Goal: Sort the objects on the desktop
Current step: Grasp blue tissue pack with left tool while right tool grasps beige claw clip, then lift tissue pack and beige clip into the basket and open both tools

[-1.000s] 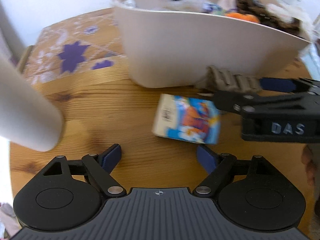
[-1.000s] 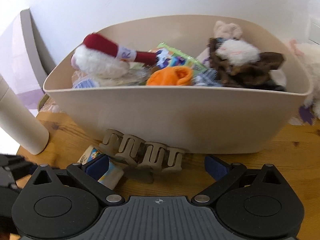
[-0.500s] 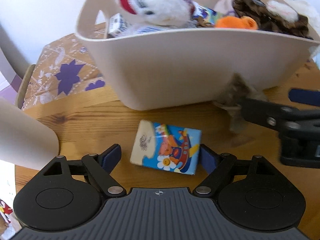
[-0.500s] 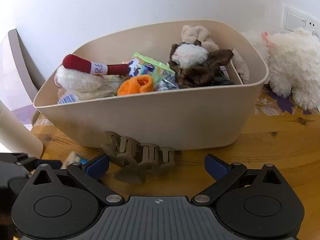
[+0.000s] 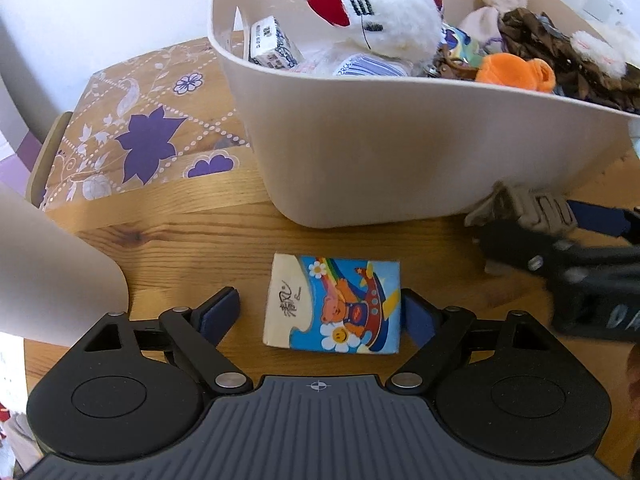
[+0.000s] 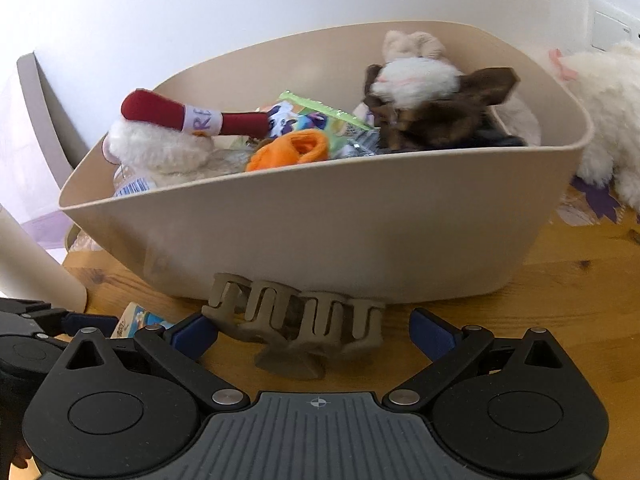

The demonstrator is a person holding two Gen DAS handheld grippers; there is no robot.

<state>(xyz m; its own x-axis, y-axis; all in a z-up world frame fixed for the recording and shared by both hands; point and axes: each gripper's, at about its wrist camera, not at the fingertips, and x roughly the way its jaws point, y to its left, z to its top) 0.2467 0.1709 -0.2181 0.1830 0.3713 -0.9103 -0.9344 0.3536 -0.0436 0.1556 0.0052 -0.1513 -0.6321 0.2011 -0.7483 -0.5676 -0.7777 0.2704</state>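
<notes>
A tissue pack [image 5: 332, 304] printed with a cartoon bear lies flat on the wooden table [image 5: 192, 248]. It sits between the fingers of my left gripper [image 5: 320, 312], which is open, its right pad close to the pack's edge. A beige hair claw clip [image 6: 296, 324] rests on the table against the front of the beige bin [image 6: 320, 232]. My right gripper [image 6: 312, 332] is open around it. In the left wrist view the clip [image 5: 524, 208] and right gripper [image 5: 560, 240] appear at the far right. The bin [image 5: 400, 152] holds several plush toys and packets.
A white cylinder [image 5: 48, 272] stands close on the left, also seen in the right wrist view [image 6: 28, 264]. A floral mat [image 5: 140, 140] covers the table's far left. A white plush toy [image 6: 608, 112] sits right of the bin. A wall rises behind.
My left gripper has moved forward and the tissue pack now lies between its fingers. The right gripper has shifted so the clip sits more centred between its open fingers.
</notes>
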